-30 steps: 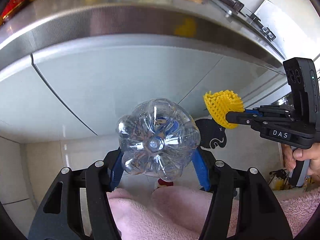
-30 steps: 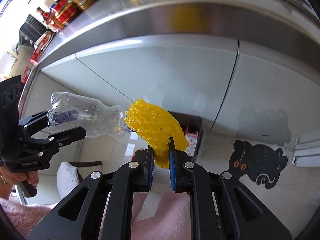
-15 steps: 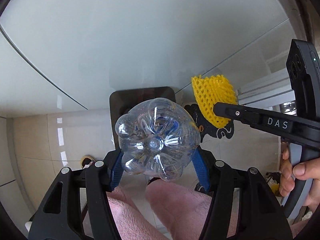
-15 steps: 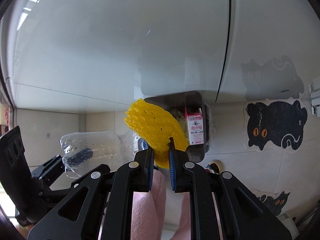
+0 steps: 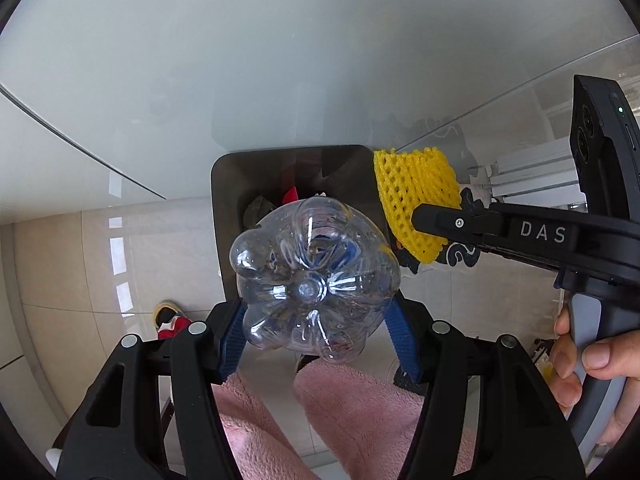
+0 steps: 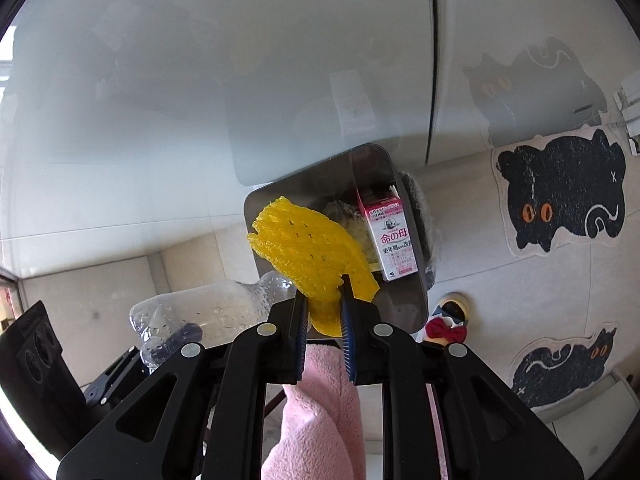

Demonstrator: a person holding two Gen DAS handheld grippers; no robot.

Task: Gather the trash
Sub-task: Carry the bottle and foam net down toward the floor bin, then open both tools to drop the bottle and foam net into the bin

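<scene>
My left gripper [image 5: 316, 314] is shut on a clear plastic bottle [image 5: 312, 280], whose base faces the camera. The bottle hangs over the near edge of a dark open bin [image 5: 224, 208] on the floor. My right gripper [image 6: 324, 300] holds a yellow foam net [image 6: 308, 252] above the same bin [image 6: 312, 184]. Its jaws are opening, and the net is still pinched between the blue pads. In the left wrist view the net [image 5: 416, 192] and the right gripper [image 5: 420, 216] hang at the bin's right rim. In the right wrist view the bottle [image 6: 208, 312] lies to the left.
A pink-and-white carton [image 6: 390, 240] and crumpled wrappers lie inside the bin. Pale cabinet doors [image 6: 240, 80] rise just behind it. Black cat-shaped mats [image 6: 560, 196] lie on the tiled floor to the right. Pink fleece legs [image 5: 360, 420] stand below both grippers, with a red-and-white slipper [image 5: 172, 320] at the left.
Both grippers have sunk from counter height to just above the bin, which now fills the middle of each view. The right jaws have parted slightly around the net.
</scene>
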